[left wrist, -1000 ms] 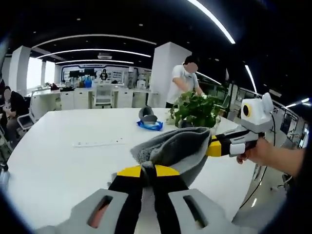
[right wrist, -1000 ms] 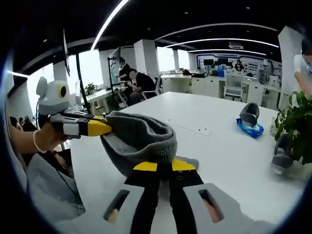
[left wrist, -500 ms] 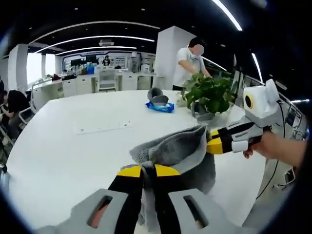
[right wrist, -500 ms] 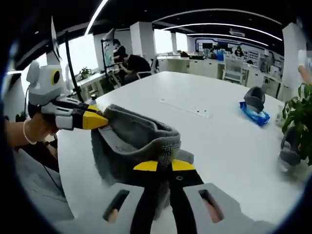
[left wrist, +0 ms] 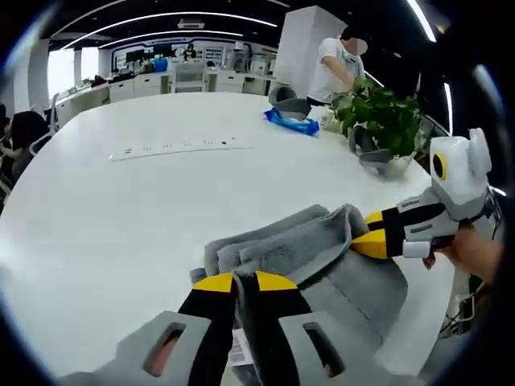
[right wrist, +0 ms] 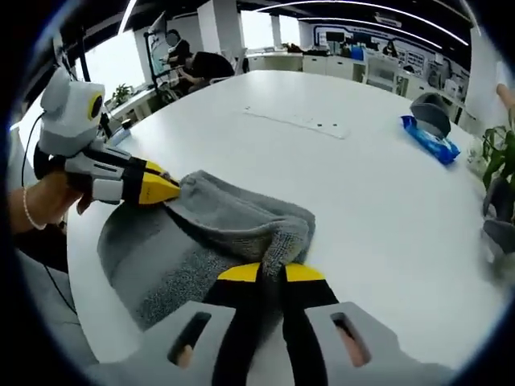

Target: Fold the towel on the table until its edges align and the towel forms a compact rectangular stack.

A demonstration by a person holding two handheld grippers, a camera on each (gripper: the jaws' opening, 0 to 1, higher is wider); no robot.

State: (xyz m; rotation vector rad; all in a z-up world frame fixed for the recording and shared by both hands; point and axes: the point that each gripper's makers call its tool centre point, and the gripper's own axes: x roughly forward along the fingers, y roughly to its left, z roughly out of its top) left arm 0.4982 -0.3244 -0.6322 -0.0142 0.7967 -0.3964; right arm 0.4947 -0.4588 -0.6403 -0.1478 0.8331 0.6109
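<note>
Open-plan office with dark ceiling and curved light strips (left wrist: 193,16). Large white round worktop (left wrist: 105,217) in foreground. White square column (left wrist: 304,40) behind potted plant (left wrist: 385,117). White desks and chairs (right wrist: 354,60) along far wall. Bright windows (right wrist: 105,68) beyond seated person (right wrist: 205,64).
</note>
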